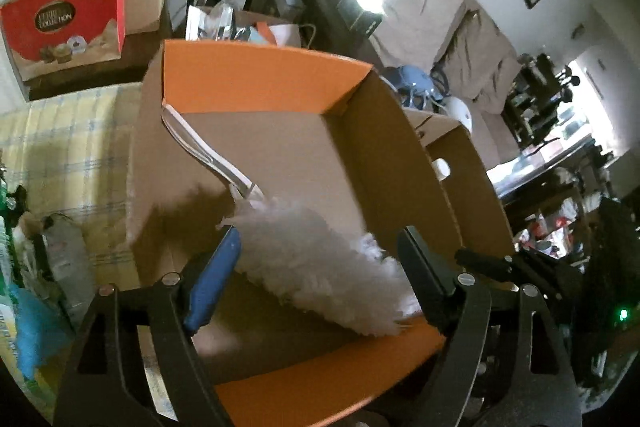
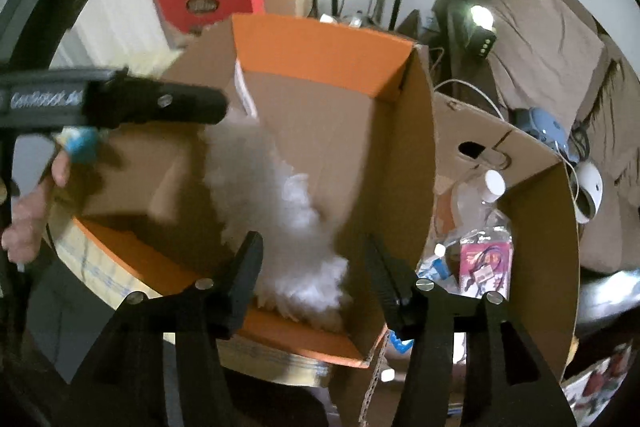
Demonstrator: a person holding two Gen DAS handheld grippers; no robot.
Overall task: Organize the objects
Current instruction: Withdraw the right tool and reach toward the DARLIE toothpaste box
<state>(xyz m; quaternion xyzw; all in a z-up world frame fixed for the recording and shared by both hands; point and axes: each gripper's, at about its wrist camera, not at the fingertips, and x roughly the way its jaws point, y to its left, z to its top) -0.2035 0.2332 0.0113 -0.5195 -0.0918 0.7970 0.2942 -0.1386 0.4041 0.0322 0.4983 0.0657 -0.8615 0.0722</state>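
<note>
1. White fluffy duster (image 1: 320, 263) lies inside the open cardboard box (image 1: 360, 155), head toward the near wall, white handle (image 1: 204, 151) running up along the left inner wall toward the far corner.
2. Right wrist view: same duster (image 2: 280, 211) sits on the box floor, fluff bunched against the near orange-edged wall; blurred, so the exact contact with the wall is unclear.
3. Box (image 2: 404, 163): brown inside, orange flaps on far and near ends, top fully open.
4. Left gripper (image 1: 320, 267): jaws spread wide over the duster head, blue pad (image 1: 212, 279) just beside the fluff, black finger on the other side clear of it. Not gripping.
5. Right gripper (image 2: 312, 275): jaws apart, duster fluff between them, pads not pressing on it. Nothing held.
6. In the right wrist view the left gripper's body crosses the upper left above the box, a person's hand (image 2: 32, 211) on its grip.
7. Second cardboard box (image 2: 532, 187) stands touching the first on its right side, holding a clear bottle with white cap (image 2: 492, 187) and a pink packet (image 2: 486, 267).
8. Red gift bag (image 1: 68, 23) stands behind on the left; a brown-covered sofa (image 1: 420, 11) behind on the right.
</note>
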